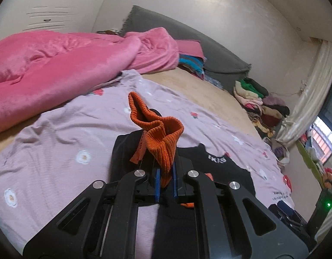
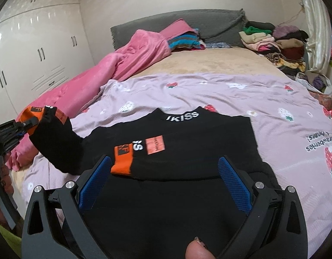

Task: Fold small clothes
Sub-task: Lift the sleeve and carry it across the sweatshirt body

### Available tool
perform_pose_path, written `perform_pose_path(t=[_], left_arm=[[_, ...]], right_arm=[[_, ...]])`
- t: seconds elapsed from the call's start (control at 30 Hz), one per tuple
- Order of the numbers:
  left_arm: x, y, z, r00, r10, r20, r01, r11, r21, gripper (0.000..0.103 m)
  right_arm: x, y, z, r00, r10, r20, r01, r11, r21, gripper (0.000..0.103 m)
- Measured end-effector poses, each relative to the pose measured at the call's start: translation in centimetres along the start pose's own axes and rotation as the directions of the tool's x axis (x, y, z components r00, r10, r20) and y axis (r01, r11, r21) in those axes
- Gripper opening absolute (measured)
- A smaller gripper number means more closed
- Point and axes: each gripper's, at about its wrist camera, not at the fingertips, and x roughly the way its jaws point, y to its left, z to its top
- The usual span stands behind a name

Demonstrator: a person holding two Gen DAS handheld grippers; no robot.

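**Black sweater, one orange cuff lifted, on a bed**

Item 1. Left tongs (image 1: 165, 178): blue pads closed tight on the orange ribbed cuff (image 1: 159, 133) of the sweater's sleeve. The cuff stood bunched above the pads, with an orange tag hanging at its left side. In the right wrist view the same tongs (image 2: 25, 127) sat at the far left edge, holding the cuff (image 2: 34, 113) raised, with the black sleeve (image 2: 55, 142) sloping from it down to the garment's body.

Item 2. Right tongs (image 2: 164, 169): jaws spread wide, nothing between the blue pads (image 2: 234, 182). They hovered over the near part of the sweater. A fingertip (image 2: 197, 250) showed at the bottom edge, between the two arms.

Item 3. Black sweater (image 2: 187, 151): lay flat on the bed ahead of the right tongs, collar on the far side with white lettering. The other sleeve was folded across the chest, its orange cuff (image 2: 122, 161) just ahead of the left pad of the right tongs. An orange-pink patch (image 2: 155, 145) lay beyond that cuff.

Item 4. Lilac sheet (image 2: 209, 90) with flower and strawberry print: spread under the sweater.

Item 5. Pink blanket (image 1: 57, 69): heaped beyond and left of both tongs.

Item 6. Grey headboard (image 2: 209, 21): at the far end of the bed, with folded clothes (image 2: 274, 41) piled to its right.

Item 7. White wardrobe (image 2: 36, 49): far left.
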Motion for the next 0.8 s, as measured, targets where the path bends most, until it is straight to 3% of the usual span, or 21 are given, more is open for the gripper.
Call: perform_pose_path(t=[0.8], left_arm=[[4.6,-9.3,-3.9,0.982,-0.126,-0.139,0.145,0.98,0.136,0.002]], right_arm=[[-3.0,-7.8,-0.8,0.995,-0.087,0.049,0.079,0.984,0.157,0.099]])
